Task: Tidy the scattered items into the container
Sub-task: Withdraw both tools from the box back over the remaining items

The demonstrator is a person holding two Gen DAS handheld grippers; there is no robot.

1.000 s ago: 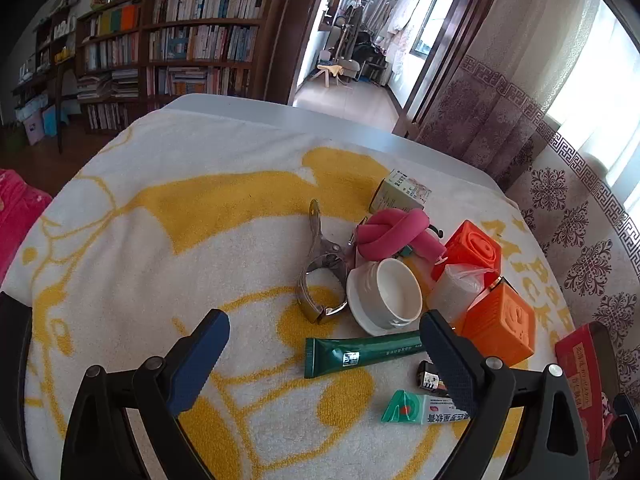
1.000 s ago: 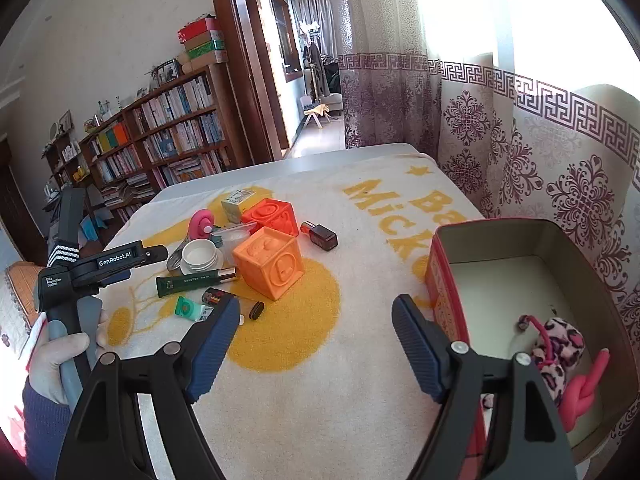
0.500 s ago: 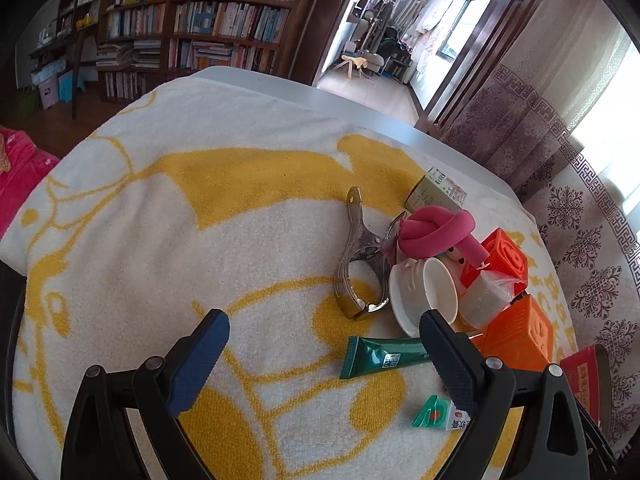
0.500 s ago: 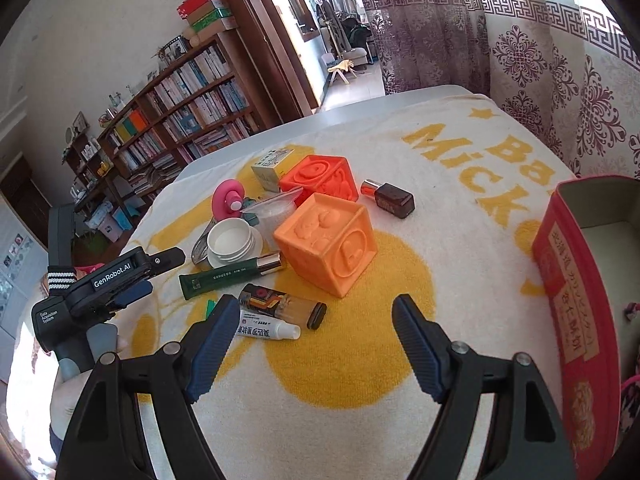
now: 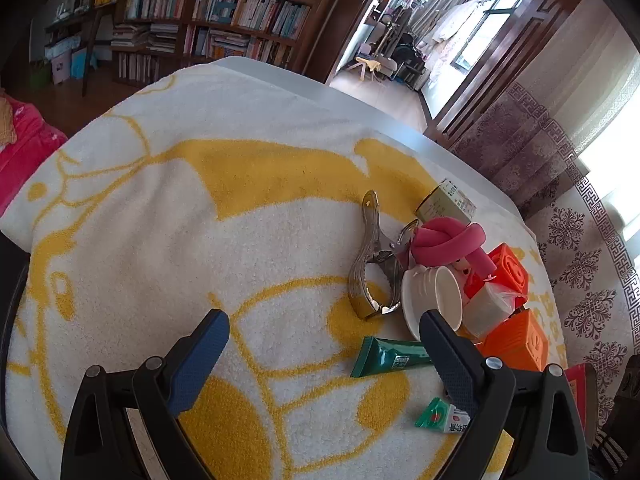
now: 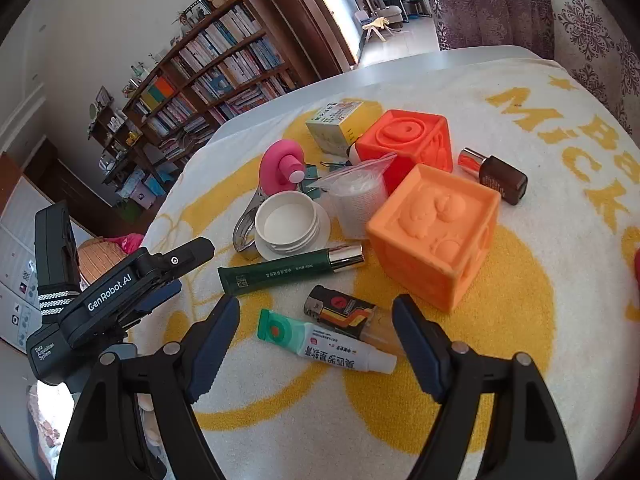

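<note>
Scattered items lie on a yellow and white towel. My right gripper (image 6: 316, 332) is open, its jaws either side of a white ointment tube with a green end (image 6: 324, 346) and a lighter (image 6: 344, 312). Beyond lie a green tube (image 6: 288, 270), a white jar lid (image 6: 290, 224), two orange cubes (image 6: 434, 236), a nail polish bottle (image 6: 494, 174), a pink coil (image 6: 280, 166) and a small box (image 6: 336, 126). My left gripper (image 5: 324, 356) is open and empty, left of the green tube (image 5: 390, 358), below metal tongs (image 5: 370, 264). Only the red container's edge (image 5: 580, 392) shows.
The other hand-held gripper body (image 6: 116, 292) sits at the left of the right wrist view. A plastic bag with a cup (image 6: 358, 196) lies between lid and cubes. Bookshelves (image 5: 208, 12) and curtains (image 5: 560, 152) stand beyond the table edge.
My right gripper has swung left from the red container and come down over the ointment tube and lighter. My left gripper has shifted left, so the items sit further right in its view.
</note>
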